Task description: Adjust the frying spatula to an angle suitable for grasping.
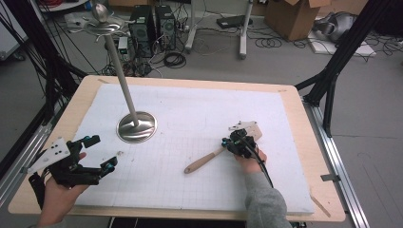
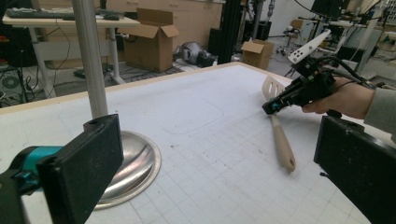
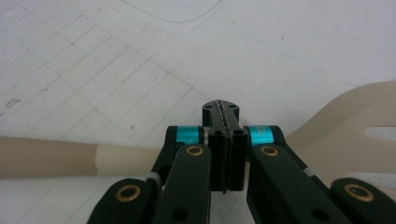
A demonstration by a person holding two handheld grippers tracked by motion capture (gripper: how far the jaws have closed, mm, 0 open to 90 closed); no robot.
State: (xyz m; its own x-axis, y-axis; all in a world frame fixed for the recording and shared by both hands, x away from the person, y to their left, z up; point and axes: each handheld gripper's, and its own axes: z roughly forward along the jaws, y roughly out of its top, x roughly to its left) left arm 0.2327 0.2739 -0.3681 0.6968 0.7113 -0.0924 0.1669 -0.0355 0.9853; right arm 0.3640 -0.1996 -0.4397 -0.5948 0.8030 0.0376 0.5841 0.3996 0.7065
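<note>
beige spatula [image 1: 204, 160], white gridded mat [image 1: 190, 142]

A pale wooden table [image 1: 304, 142] carries a white gridded foam mat [image 1: 190, 123], and a grey concrete floor [image 1: 285, 66] spreads beyond it. At twelve o'clock stand the white metal legs of a desk [image 1: 244, 33], with two black computer towers [image 1: 152, 26] at eleven amid loose black cables [image 1: 175, 59]. An open brown cardboard box [image 1: 292, 16] sits at one o'clock. Black metal frame struts [image 1: 342, 52] rise at two o'clock. The light is even and indoor.
</note>
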